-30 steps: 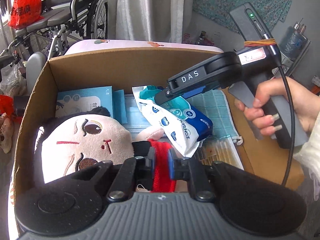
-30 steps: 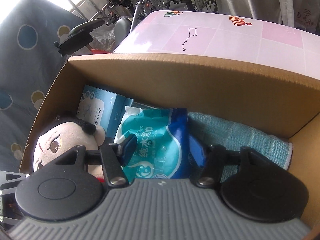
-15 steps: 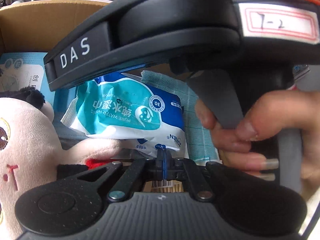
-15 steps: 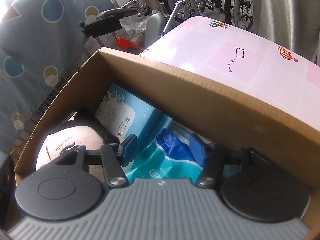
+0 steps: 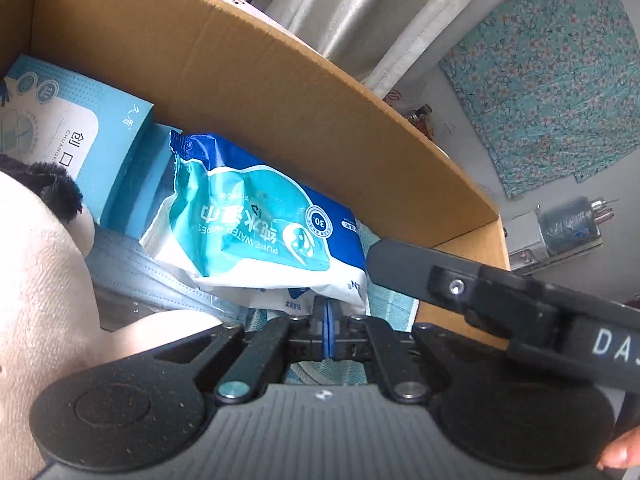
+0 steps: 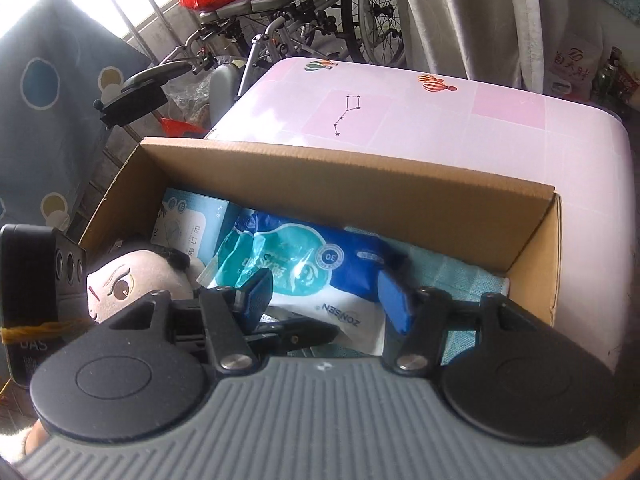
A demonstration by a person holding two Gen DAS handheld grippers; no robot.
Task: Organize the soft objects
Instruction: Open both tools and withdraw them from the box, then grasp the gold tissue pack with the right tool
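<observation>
Lying against cardboard box wall: wipes pack.

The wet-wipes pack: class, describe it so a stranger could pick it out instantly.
Find the open cardboard box. Inside, beside the plush doll and a pale blue carton, lies the wet-wipes pack. Only it is glossy blue, teal and white plastic.

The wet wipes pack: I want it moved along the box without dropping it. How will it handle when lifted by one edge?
The wet wipes pack looks floppy: its film is creased and sagging. The glossy wrapper may slip from the left gripper, shut at its lower edge. It leans on the blue box, so it may topple.
</observation>
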